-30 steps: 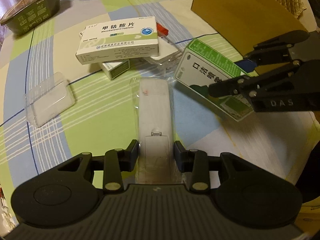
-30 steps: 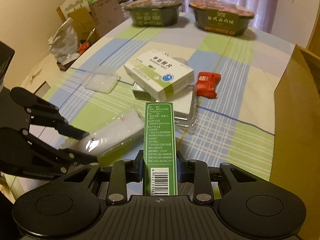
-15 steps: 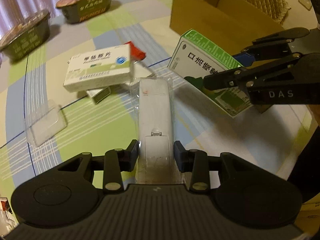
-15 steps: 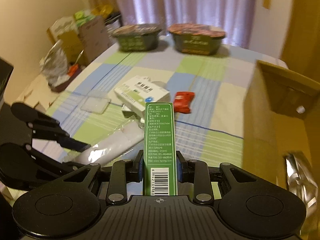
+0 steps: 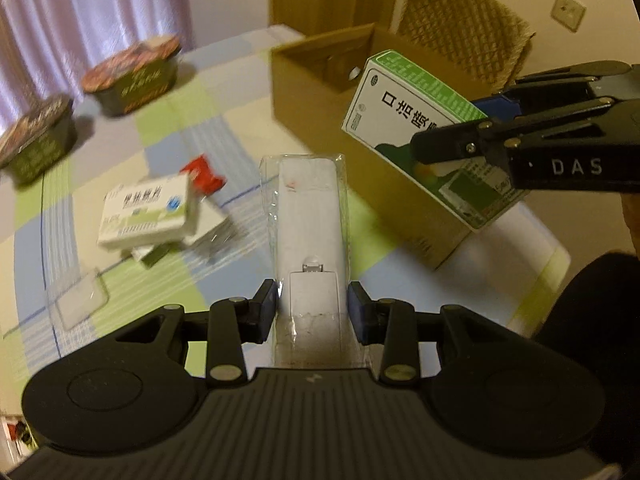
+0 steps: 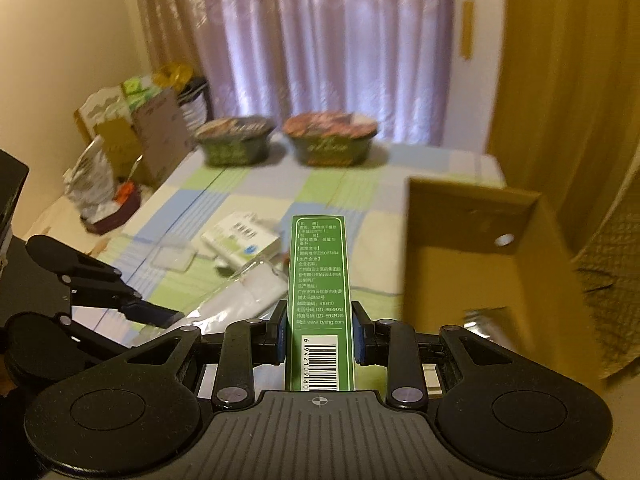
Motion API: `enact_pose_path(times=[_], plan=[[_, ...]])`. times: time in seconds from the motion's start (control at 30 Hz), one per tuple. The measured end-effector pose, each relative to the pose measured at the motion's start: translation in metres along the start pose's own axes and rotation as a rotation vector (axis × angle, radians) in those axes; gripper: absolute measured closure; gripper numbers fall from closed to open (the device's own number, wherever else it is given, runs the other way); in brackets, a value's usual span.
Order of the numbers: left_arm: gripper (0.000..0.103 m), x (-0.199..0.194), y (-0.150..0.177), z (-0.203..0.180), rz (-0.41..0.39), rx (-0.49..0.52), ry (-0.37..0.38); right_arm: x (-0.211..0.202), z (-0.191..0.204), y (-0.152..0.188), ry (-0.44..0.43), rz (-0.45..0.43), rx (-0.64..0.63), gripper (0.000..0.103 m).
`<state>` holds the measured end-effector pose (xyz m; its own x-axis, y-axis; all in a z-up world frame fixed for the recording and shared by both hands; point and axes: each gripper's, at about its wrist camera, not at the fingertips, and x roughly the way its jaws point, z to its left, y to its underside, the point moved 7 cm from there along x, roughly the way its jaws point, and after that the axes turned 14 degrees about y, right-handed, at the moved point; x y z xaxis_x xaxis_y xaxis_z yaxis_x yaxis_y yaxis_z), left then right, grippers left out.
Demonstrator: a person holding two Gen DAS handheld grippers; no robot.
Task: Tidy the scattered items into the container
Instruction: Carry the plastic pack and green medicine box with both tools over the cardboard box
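Cardboard box [image 6: 460, 248] open on my right, something silvery [image 6: 480, 318] inside. My right gripper [image 6: 320, 330] pinches the green medicine box [image 6: 320, 280] beside it; left gripper [image 5: 312, 306] pinches the bagged white remote [image 5: 308, 216]. Checked tablecloth [image 5: 168, 124], white medicine box [image 5: 148, 216], red packet [image 5: 202, 174], two bowls [image 6: 330, 138], curtains.

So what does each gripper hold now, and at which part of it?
The left gripper holds the white remote in a clear bag at its near end. The right gripper holds the green and white box by its two broad faces, near the barcode end.
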<state>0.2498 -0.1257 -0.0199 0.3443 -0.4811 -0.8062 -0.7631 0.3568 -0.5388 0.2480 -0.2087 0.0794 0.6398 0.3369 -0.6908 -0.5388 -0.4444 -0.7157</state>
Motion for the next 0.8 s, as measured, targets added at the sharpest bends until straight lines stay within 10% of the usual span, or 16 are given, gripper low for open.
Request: enact_pose_path(times=[0.8], plan=[[0.071, 0.121, -0.115, -0.094, -0.025, -0.027, 0.204, 0.024, -0.163, 0.038, 0.190, 0.086, 0.143, 0.070]])
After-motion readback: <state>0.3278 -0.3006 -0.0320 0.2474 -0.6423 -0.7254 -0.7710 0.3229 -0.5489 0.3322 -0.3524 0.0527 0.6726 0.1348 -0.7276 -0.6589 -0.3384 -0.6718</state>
